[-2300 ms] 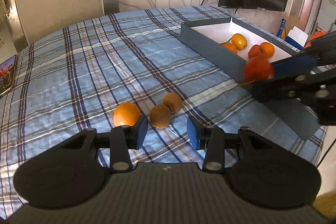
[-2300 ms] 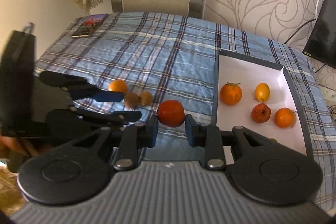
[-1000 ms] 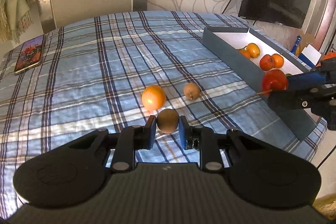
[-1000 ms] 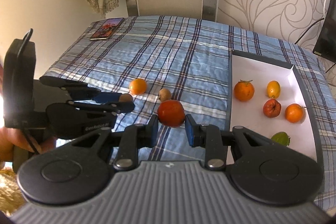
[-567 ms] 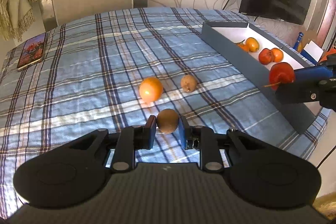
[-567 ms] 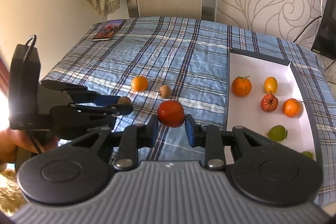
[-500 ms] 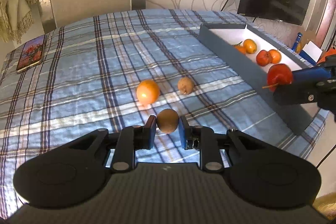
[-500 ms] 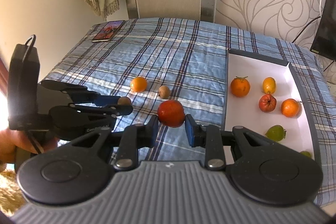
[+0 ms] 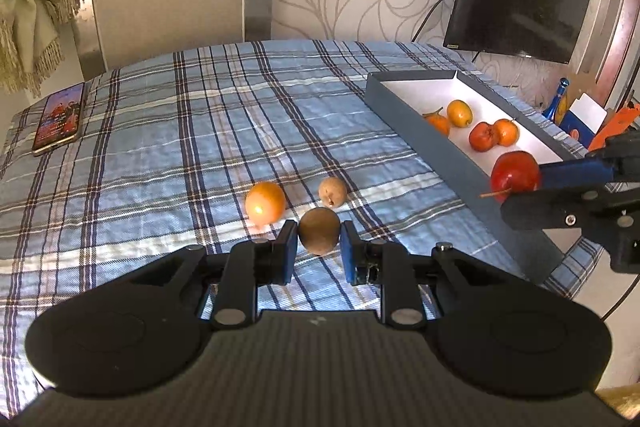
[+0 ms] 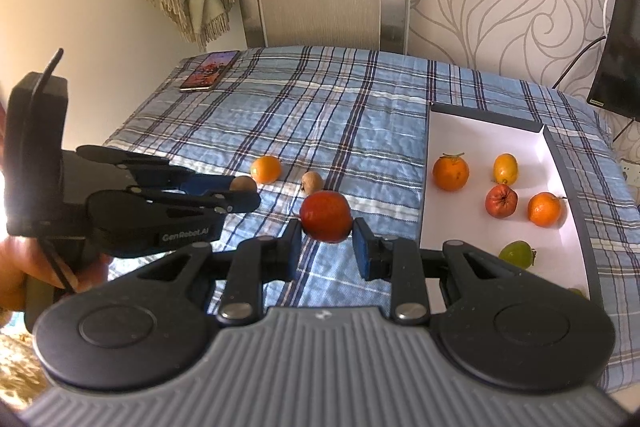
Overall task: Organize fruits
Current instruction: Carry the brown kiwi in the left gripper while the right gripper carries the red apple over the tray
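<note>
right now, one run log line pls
left gripper: holds brown fruit | right gripper: holds red fruit | box: fruit inside

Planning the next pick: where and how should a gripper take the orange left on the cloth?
Grip the orange across its widest middle, coming from above. It is round and sits free on the cloth, apart from the brown fruit beside it, so fingers likely fit down either side.

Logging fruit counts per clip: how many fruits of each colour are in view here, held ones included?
Orange fruits: 3
Yellow fruits: 1
Red fruits: 2, one in the right claw
Brown fruits: 2, one in the left claw
Green fruits: 2, one only a sliver
Total: 10
</note>
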Tool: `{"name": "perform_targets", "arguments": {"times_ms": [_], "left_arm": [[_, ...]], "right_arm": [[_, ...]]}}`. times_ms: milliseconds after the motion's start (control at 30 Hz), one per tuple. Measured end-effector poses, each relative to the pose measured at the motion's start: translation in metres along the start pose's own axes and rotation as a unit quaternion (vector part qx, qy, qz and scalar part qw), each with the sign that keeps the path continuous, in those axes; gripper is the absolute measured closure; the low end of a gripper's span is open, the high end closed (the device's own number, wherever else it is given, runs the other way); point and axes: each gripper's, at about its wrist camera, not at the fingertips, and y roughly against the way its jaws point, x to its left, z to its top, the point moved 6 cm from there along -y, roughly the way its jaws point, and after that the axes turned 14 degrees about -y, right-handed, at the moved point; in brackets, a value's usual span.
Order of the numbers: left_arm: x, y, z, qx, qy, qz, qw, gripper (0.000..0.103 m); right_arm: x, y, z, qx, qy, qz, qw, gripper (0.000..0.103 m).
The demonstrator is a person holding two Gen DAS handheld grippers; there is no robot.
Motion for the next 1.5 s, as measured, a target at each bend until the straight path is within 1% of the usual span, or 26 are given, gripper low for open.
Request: {"name": "perform_targets", "arguments": {"times_ms": [433, 833, 1133, 1500], "left_arm": [[-0.012, 0.003, 0.011, -0.005, -0.008, -0.006, 0.9999, 0.076], [-0.027, 0.002, 0.032, -0.018, -0.030, -0.018, 0.9992, 0.076], [-0.044, -0.004, 0.049, -0.027, -0.050, -0.035, 0.9978, 0.076], [-0.075, -0.016, 0.080, -0.045, -0.077, -0.067, 0.9938, 0.076]], "right_arm": [[-0.004, 0.010, -0.002, -0.008, -0.008, 0.006, 1.000, 0.072], [-0.018, 0.021, -0.001, -0.022, -0.028, 0.000, 0.999, 0.072], [-0.033, 0.029, 0.000, -0.031, -0.050, -0.013, 0.998, 0.072], [-0.053, 0.039, -0.004, -0.040, -0.075, -0.039, 0.996, 0.072]]}}
